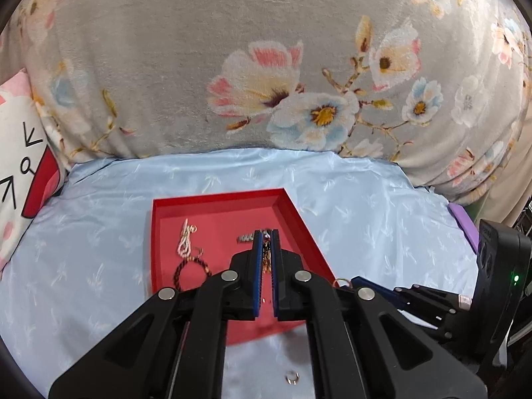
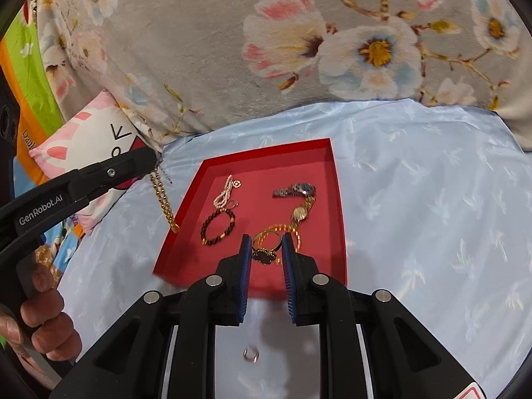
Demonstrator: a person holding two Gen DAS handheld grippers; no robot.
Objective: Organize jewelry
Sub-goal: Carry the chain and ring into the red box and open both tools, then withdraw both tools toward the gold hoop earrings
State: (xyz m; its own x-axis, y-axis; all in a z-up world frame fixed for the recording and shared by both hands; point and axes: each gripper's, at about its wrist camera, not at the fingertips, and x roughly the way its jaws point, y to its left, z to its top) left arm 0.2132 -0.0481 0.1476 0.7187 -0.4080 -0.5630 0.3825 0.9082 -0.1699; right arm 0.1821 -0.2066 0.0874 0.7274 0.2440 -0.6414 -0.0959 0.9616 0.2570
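A red tray (image 2: 335,166) lies on the light blue cloth and shows in the left wrist view too (image 1: 159,232). It holds a pearl piece (image 2: 226,194), a dark bead bracelet (image 2: 217,227), a silver watch (image 2: 296,189) and a gold watch (image 2: 299,214). My left gripper (image 1: 266,242) is shut on a gold chain (image 2: 163,199) that hangs above the tray's left edge. My right gripper (image 2: 266,249) holds a gold bangle with a black clover charm (image 2: 262,252) over the tray's near end.
A small silver ring (image 2: 250,355) lies on the blue cloth in front of the tray, seen also in the left wrist view (image 1: 292,377). A floral grey blanket (image 1: 232,50) rises behind. A pink and white pillow (image 2: 93,133) sits at the left.
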